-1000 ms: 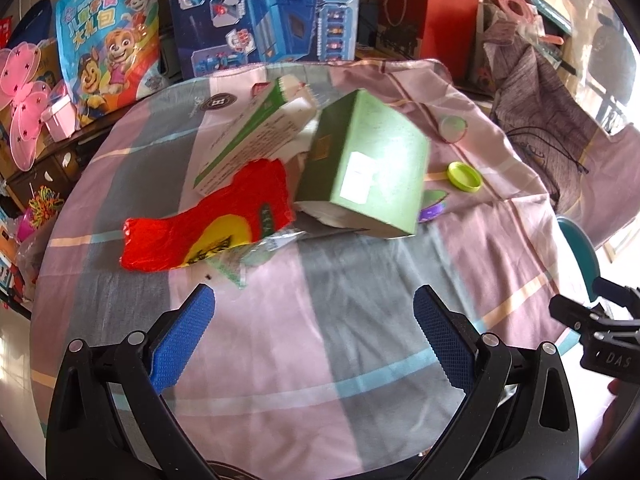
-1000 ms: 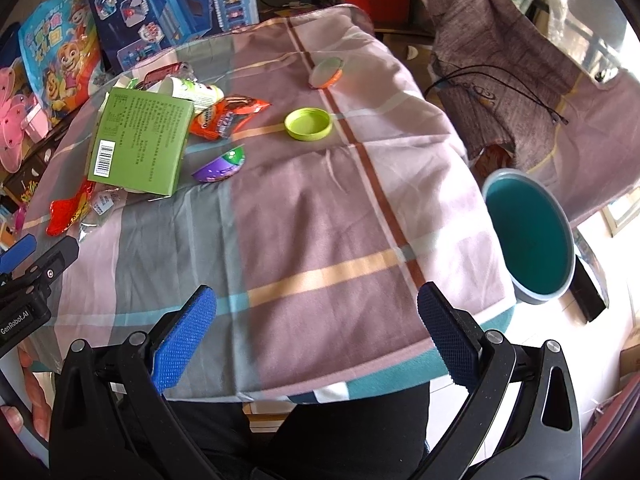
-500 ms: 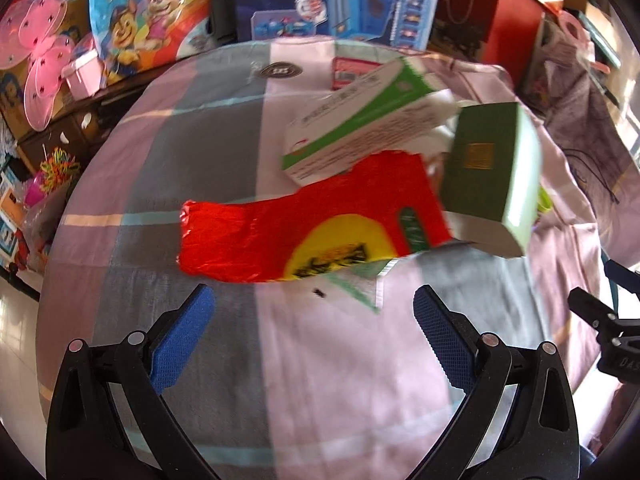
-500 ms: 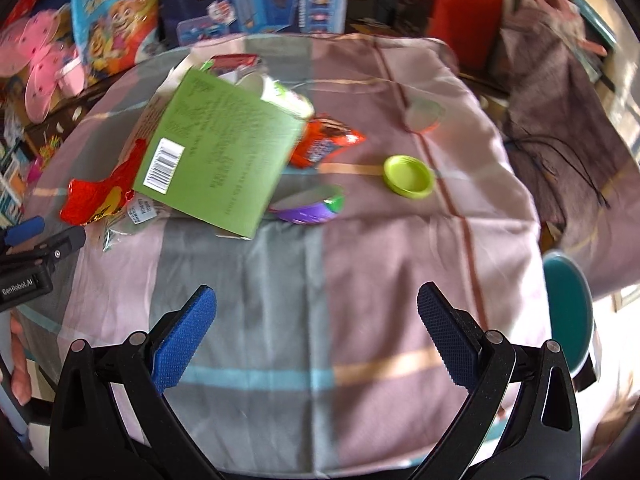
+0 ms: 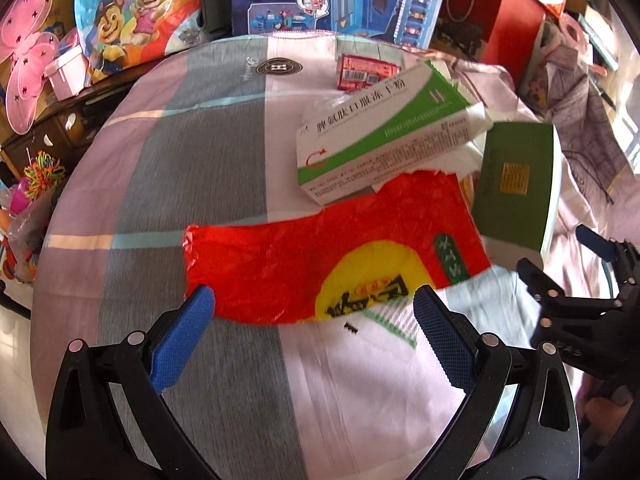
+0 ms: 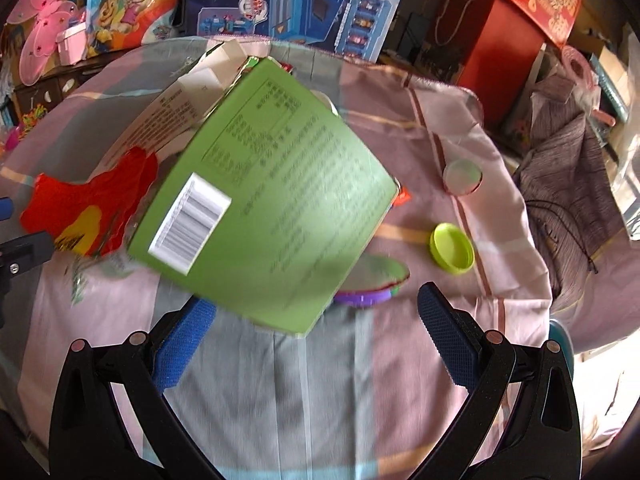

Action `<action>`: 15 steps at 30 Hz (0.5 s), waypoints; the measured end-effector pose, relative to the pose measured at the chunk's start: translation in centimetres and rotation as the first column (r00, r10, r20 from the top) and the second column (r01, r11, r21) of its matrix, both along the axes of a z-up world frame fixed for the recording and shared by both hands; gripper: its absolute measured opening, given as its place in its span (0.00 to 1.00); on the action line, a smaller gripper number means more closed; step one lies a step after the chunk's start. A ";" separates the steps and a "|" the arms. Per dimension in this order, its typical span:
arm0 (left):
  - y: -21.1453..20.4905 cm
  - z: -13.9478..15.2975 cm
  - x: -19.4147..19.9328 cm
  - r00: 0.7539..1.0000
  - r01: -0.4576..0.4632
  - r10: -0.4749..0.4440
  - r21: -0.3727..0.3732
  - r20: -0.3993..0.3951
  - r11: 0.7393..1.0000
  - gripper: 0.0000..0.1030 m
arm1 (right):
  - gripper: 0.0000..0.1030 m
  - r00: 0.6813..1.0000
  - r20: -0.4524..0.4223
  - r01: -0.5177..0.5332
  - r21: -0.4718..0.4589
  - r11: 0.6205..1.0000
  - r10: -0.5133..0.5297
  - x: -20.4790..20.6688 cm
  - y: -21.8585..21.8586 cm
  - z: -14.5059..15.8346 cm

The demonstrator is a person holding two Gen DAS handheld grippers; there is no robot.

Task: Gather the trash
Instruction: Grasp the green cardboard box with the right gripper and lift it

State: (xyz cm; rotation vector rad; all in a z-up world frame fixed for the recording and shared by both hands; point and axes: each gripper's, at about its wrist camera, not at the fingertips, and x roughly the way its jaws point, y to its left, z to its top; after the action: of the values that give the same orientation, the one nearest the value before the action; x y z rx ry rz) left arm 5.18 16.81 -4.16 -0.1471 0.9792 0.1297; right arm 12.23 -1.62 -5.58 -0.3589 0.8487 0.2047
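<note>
Both claws gape empty: left claw [image 5: 314,312] over crumpled red-and-yellow plastic wrapper [image 5: 320,256]; only the right view shows right claw [image 6: 316,312] facing lime-green round cap [image 6: 452,247]

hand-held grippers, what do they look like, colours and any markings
Both match. The left hand-held gripper has two black plastic arms with triangular cut-outs and silver rivets, each tipped with a blue textured pad. The right hand-held gripper has the same black frame, rivets and blue pads. In the left wrist view the right one's black body shows small white lettering, too small to read.
</note>
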 end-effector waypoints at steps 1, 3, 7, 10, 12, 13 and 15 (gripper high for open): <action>0.0 0.0 0.1 1.000 0.000 0.000 -0.003 0.002 1.000 0.96 | 0.94 1.000 0.015 0.003 -0.007 1.000 -0.003 0.1 0.0 0.1; -0.1 0.1 0.5 1.000 0.004 -0.004 -0.008 0.001 1.000 0.96 | 0.93 0.999 0.038 0.003 -0.008 1.000 -0.003 0.1 -0.2 0.5; -0.7 -0.1 1.1 1.000 0.017 -0.017 -0.001 -0.006 1.000 0.96 | 0.70 0.997 0.079 0.016 0.016 1.000 -0.017 0.1 -1.9 1.9; -1.2 0.2 1.6 1.000 0.029 -0.029 -0.003 -0.010 1.000 0.96 | 0.53 0.996 0.088 0.027 0.061 0.998 -0.032 0.8 -3.5 2.9; -1.6 0.8 2.1 0.999 0.036 -0.036 0.002 -0.006 0.999 0.96 | 0.38 0.997 0.070 0.035 0.085 0.996 -0.041 1.7 -4.4 3.2; -1.8 1.2 2.4 0.999 0.039 -0.039 0.007 0.000 0.999 0.96 | 0.25 0.998 0.047 0.039 0.103 0.994 -0.044 2.3 -4.9 3.2; -2.2 2.3 3.0 0.999 0.046 -0.046 0.009 0.017 0.999 0.96 | 0.11 0.999 -0.001 0.053 0.159 0.986 -0.053 3.1 -6.0 3.0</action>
State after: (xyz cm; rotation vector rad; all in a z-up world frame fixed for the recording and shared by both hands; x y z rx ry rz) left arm 8.22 14.57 -1.90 -0.1172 0.9638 0.0903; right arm 15.31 -7.57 -2.55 -0.1869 0.8315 0.2209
